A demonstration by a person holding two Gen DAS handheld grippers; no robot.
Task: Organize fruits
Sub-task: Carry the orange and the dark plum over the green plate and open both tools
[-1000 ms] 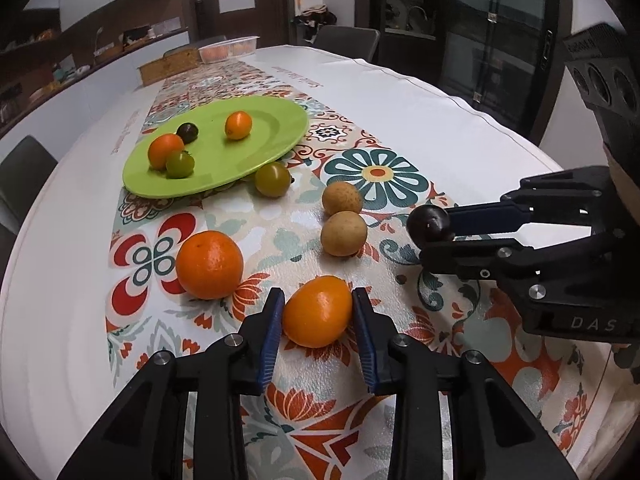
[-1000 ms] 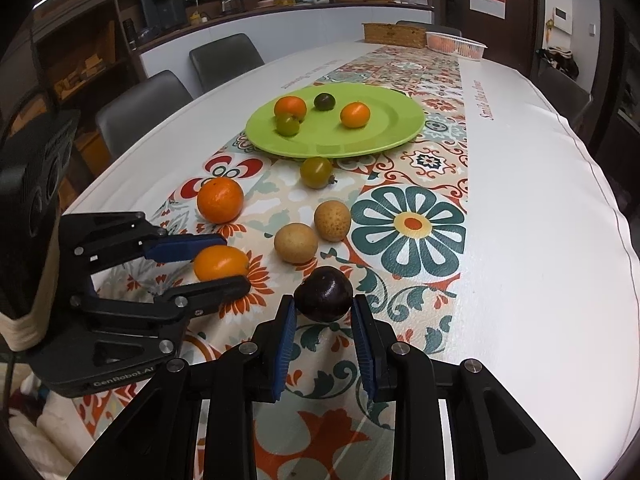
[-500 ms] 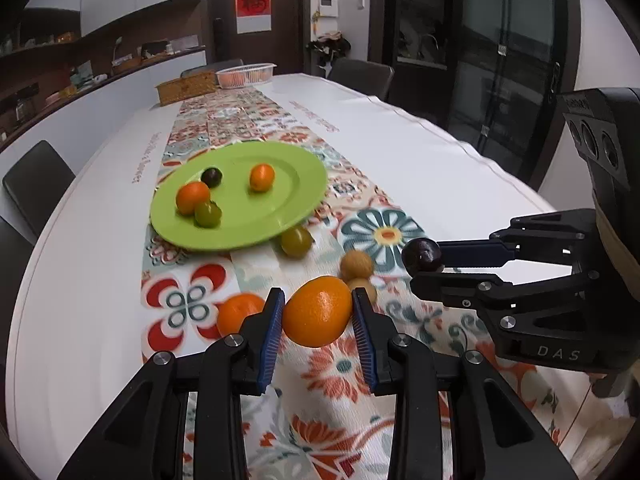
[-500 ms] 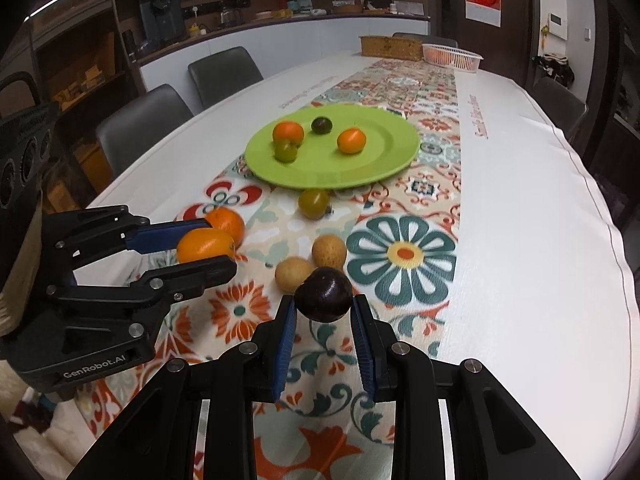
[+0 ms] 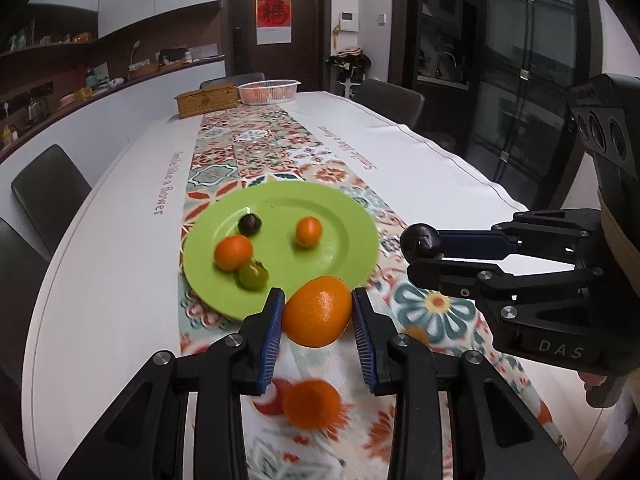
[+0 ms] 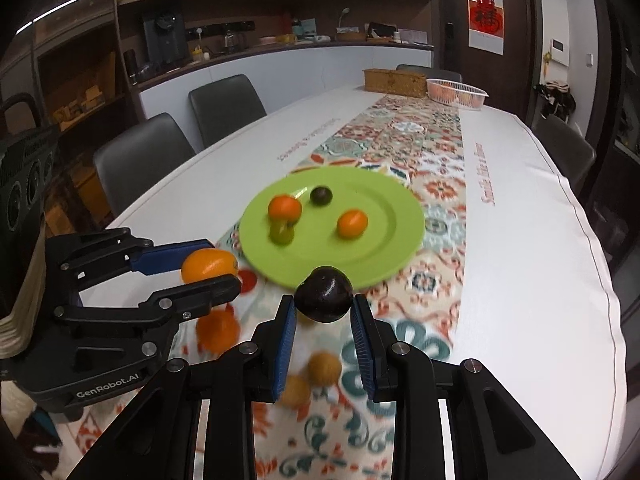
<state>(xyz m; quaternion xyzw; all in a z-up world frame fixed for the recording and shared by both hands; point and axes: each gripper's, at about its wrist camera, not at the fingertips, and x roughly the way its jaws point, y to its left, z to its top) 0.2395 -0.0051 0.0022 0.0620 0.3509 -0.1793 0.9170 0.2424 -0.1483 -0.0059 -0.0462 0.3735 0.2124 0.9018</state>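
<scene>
- Carrying an orange (image 5: 318, 311), the left gripper (image 5: 319, 318) has its blue pads clamped on the fruit's two sides; the fruit is clear of the cloth, in the air just short of the plate's near edge.
- The right gripper (image 6: 323, 312) is clamped the same way on a dark plum (image 6: 325, 294), also in the air near the rim; side grips like these probably leave each fruit's underside free to be set down.
- Both point down and toward the green plate (image 5: 352, 220), so I judge the step in hand to be delivery of two fruits at once.
- On the plate: two small orange fruits (image 5: 233, 253), (image 5: 308, 231), a green one (image 5: 253, 275) and a dark one (image 5: 250, 224). The first orange, the green and the dark one cluster at its left; the right half is bare, likely the room left for newcomers.
- Unsorted on the runner (image 6: 440, 184): another orange (image 5: 311, 403) below the left gripper, and two brown round fruits (image 6: 324, 368), blurred, below the right.
- A basket (image 5: 268, 91) and a wicker box (image 5: 206, 100) sit at the far end of the table (image 5: 100, 280), well apart from the work.
</scene>
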